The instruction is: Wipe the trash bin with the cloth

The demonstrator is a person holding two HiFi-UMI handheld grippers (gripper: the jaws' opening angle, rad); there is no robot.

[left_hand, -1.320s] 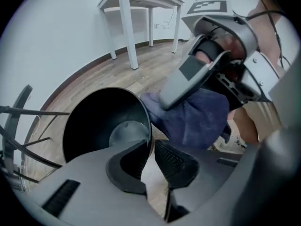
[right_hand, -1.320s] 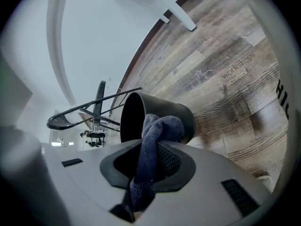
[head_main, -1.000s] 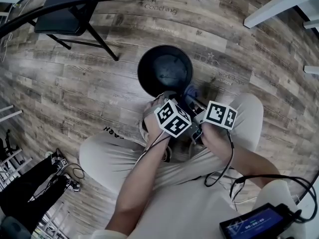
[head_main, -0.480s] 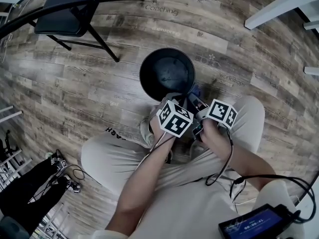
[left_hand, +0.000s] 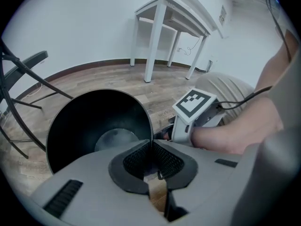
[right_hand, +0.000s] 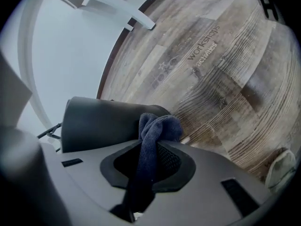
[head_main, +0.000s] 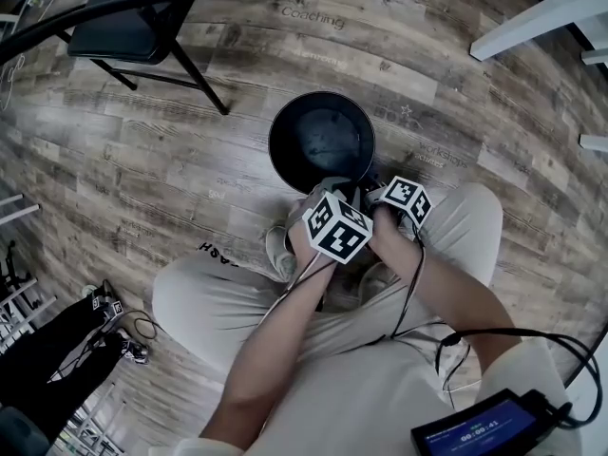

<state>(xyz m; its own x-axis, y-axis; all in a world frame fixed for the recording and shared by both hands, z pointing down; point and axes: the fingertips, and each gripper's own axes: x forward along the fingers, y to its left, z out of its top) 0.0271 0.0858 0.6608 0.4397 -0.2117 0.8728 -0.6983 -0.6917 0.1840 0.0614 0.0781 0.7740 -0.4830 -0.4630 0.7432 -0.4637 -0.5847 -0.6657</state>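
- Pinches bin rim in left gripper, jaws narrow.
- Clamps blue cloth in right gripper, at bin's outer wall.
- Crouches over upright bin on floor.

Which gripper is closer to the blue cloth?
Right. The right gripper pinches the cloth between its jaws, right by the trash bin's outer wall. The left gripper is clamped on the rim of the trash bin, with no cloth in its jaws.
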